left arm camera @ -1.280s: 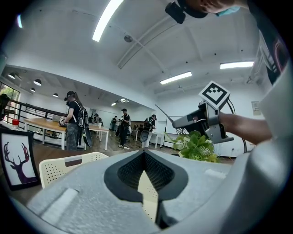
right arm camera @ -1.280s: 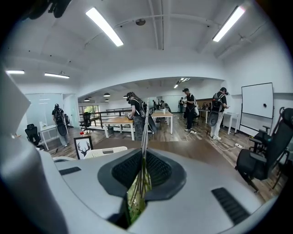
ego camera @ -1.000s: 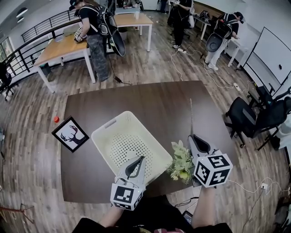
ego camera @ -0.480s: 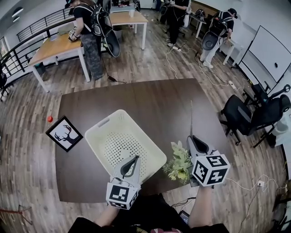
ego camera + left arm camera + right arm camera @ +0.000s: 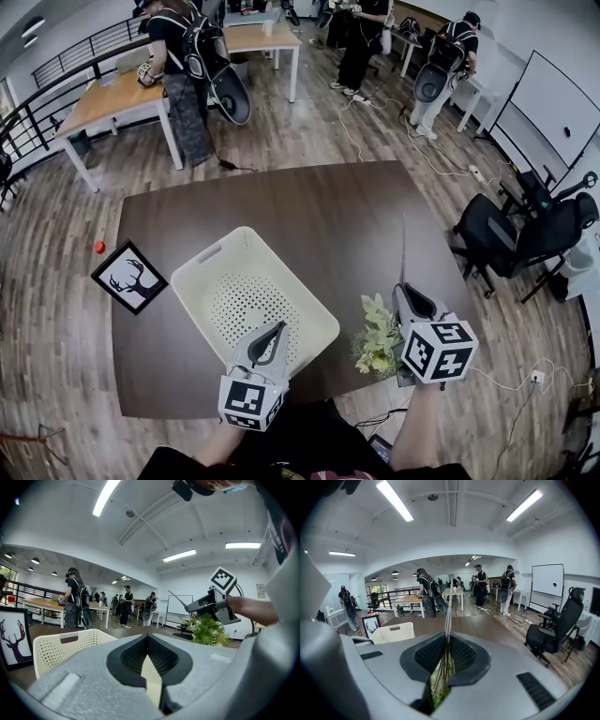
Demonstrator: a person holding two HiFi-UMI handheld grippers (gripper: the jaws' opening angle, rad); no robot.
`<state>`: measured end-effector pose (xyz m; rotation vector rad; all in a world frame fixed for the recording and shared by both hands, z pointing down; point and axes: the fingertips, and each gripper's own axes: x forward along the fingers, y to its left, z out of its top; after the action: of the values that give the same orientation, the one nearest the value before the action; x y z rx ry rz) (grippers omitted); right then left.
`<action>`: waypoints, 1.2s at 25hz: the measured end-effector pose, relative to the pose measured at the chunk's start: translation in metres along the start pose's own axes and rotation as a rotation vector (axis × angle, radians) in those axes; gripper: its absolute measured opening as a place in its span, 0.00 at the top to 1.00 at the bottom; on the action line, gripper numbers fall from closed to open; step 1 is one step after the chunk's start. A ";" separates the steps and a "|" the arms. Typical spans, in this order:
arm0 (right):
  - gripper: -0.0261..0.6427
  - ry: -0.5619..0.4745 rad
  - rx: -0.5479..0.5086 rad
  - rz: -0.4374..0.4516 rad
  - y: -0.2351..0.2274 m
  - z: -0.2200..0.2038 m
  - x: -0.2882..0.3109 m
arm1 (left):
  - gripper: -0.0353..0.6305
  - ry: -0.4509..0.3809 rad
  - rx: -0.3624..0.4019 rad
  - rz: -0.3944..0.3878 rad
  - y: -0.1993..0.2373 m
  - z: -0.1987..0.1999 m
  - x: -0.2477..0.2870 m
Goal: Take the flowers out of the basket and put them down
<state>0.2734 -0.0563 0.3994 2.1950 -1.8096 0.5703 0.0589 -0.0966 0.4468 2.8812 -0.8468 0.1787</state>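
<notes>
The cream perforated basket (image 5: 202,258) stands empty on the dark brown table (image 5: 309,202); it also shows in the left gripper view (image 5: 65,644) and the right gripper view (image 5: 391,632). My right gripper (image 5: 401,289) is shut on the stems of the green and white flowers (image 5: 377,339), to the right of the basket near the table's front edge. The blossoms hang toward me and one thin stem (image 5: 447,616) sticks out past the jaws. My left gripper (image 5: 278,327) hovers over the basket's near corner, jaws together with nothing in them. From it the flowers (image 5: 208,631) appear at the right.
A framed deer picture (image 5: 128,277) lies on the table's left side, with a small red object (image 5: 98,247) on the floor beside it. A black office chair (image 5: 506,239) stands off the table's right edge. Several people stand by wooden tables in the background.
My right gripper has carried the flowers a little further right, away from the basket's edge, and slightly lower. The left gripper has stayed over the basket's near corner.
</notes>
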 end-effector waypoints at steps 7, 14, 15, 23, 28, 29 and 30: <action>0.90 0.033 0.013 -0.010 -0.008 -0.012 0.006 | 0.94 0.011 0.000 0.002 0.002 -0.003 0.004; 0.90 0.074 0.018 -0.008 -0.014 -0.022 0.013 | 0.94 0.021 -0.004 0.008 0.002 -0.004 0.009; 0.90 0.082 0.016 -0.005 -0.014 -0.024 0.014 | 0.94 0.022 -0.006 0.010 0.003 -0.004 0.010; 0.90 0.129 0.016 0.001 -0.012 -0.041 0.028 | 0.94 0.029 -0.028 0.025 0.009 -0.009 0.012; 0.90 0.151 0.019 0.003 -0.013 -0.050 0.036 | 0.94 0.034 -0.060 0.036 0.015 -0.013 0.013; 0.90 0.154 0.022 0.002 -0.013 -0.052 0.037 | 0.94 0.034 -0.060 0.038 0.016 -0.014 0.013; 0.90 0.157 0.023 0.000 -0.013 -0.054 0.038 | 0.94 0.035 -0.059 0.040 0.018 -0.014 0.012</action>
<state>0.2844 -0.0645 0.4654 2.1002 -1.7304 0.7447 0.0586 -0.1155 0.4644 2.7992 -0.8883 0.2043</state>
